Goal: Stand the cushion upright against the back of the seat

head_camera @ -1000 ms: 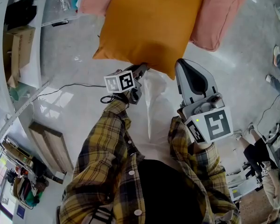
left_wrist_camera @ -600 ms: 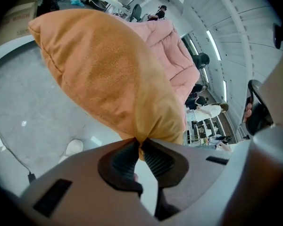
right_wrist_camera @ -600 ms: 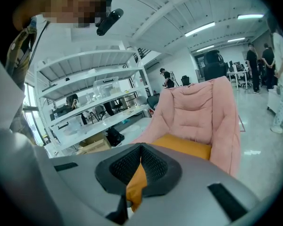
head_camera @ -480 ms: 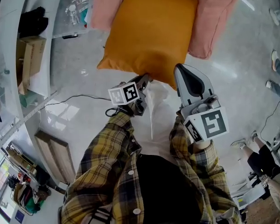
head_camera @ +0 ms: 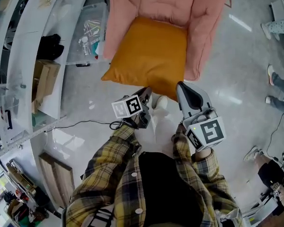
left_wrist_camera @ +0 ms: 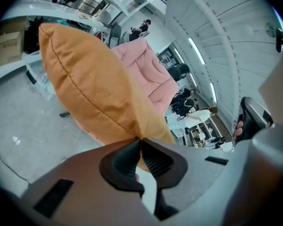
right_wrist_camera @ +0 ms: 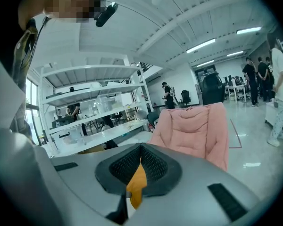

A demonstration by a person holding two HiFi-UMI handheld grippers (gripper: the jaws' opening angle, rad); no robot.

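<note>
Now: my left tongs point(head_camera: 146, 92) are closing on the cushion point(head_camera: 149, 56) at its near corner, and my right tongs point(head_camera: 179, 86) are clamped on the other. It hangs over the pink seat point(head_camera: 210, 18). I should hold both pinches firm and swing the far edge up against the back.

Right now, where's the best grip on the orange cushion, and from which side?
Likely its two near corners, approached from the near edge: the orange cushion thins to flat seams there; its middle is too plump. Left gripper jaws are closing on one corner, right gripper pinches the other.
</note>
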